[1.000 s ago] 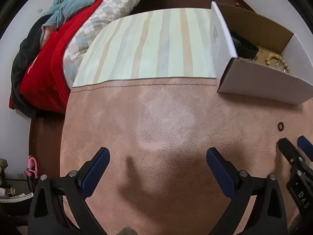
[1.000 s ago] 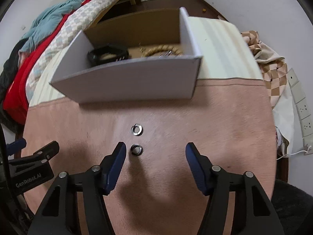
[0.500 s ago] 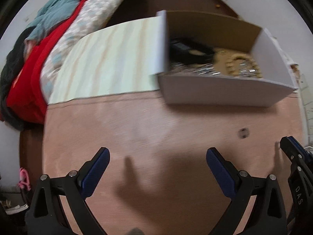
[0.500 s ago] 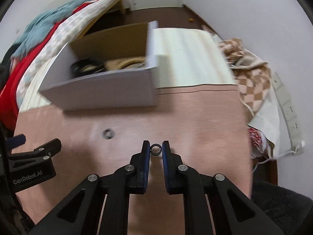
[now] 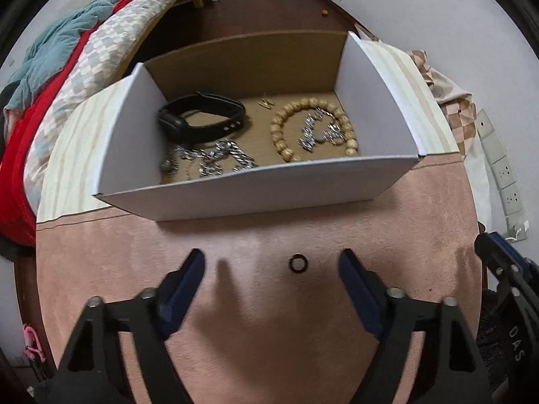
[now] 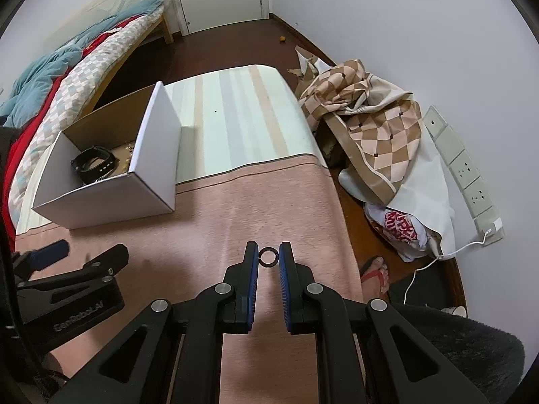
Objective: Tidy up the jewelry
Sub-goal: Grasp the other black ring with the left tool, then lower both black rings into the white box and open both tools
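Note:
My right gripper (image 6: 268,256) is shut on a small dark ring (image 6: 268,257) and holds it above the pink cloth, right of the white cardboard box (image 6: 101,198). My left gripper (image 5: 271,266) is open, low over the cloth, with a second dark ring (image 5: 297,264) lying between its fingers, nearer the right one. The box (image 5: 262,192) stands just beyond and holds a black watch (image 5: 202,118), a wooden bead bracelet (image 5: 313,128) and silver chains (image 5: 215,160). The right gripper shows at the left wrist view's right edge (image 5: 505,269); the left gripper shows low left in the right wrist view (image 6: 67,262).
The pink cloth (image 6: 256,208) meets a striped cloth (image 6: 235,121) behind the box. A bed with red and checked bedding (image 5: 50,101) lies to the left. Right of the table are a checked cloth pile (image 6: 370,128), a power strip (image 6: 465,175) and a foot in a sandal (image 6: 374,269).
My right gripper shut on one ring, lifted it and swung right, away from the box. My left gripper swung right and came to face the box, with the other ring between its fingers.

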The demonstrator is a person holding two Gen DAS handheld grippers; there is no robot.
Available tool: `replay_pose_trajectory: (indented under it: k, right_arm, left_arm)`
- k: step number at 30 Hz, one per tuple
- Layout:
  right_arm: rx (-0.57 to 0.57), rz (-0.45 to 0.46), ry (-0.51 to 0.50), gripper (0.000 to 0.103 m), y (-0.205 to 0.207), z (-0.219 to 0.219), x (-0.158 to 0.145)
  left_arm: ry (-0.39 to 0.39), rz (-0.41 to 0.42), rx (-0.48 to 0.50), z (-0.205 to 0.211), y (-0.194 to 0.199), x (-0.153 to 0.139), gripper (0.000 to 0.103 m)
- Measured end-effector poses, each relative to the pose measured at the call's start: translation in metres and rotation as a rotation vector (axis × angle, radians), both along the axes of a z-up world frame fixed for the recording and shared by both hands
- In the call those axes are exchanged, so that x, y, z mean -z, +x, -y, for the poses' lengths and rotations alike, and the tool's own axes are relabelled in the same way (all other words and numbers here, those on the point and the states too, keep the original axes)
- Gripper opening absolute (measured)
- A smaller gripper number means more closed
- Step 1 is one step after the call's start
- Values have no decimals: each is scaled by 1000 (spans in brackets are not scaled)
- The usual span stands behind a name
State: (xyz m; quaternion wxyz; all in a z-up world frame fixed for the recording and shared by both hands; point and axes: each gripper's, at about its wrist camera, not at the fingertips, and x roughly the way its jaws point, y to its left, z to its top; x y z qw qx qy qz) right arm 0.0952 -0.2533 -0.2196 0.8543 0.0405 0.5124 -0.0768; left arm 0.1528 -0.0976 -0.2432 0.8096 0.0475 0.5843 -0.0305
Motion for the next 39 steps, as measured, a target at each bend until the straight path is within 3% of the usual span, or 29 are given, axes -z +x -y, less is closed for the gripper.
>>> replay_pose_trajectory:
  k: [7,9,10,17,23,30,39]
  right_arm:
    - [22,2,7,13,1,5,1]
    - [25,4,9,13,1,5,1]
    - [25,4,10,13,1,5,0]
    - [24,38,39,13,1,2,-14]
    - [-3,81,98,13,9,-9,-41]
    - [-81,139,152,13,39,-38,-79]
    - [-159,110,178,13,105,-68,-86]
  left_arm:
    - [-27,-9,27,4,1,10,36]
    - [-35,-3,45,7,-1,8,12]
    - [-33,-2,52,10,-1,8,11]
    - [-86,7,58,6,-7,-2,10]
    - [-132,85,43,-11,-5,-52,10]
    - [-125,193,13,-33,21,-103,10]
    - [-101,180,-26,-56,60,-104,10]
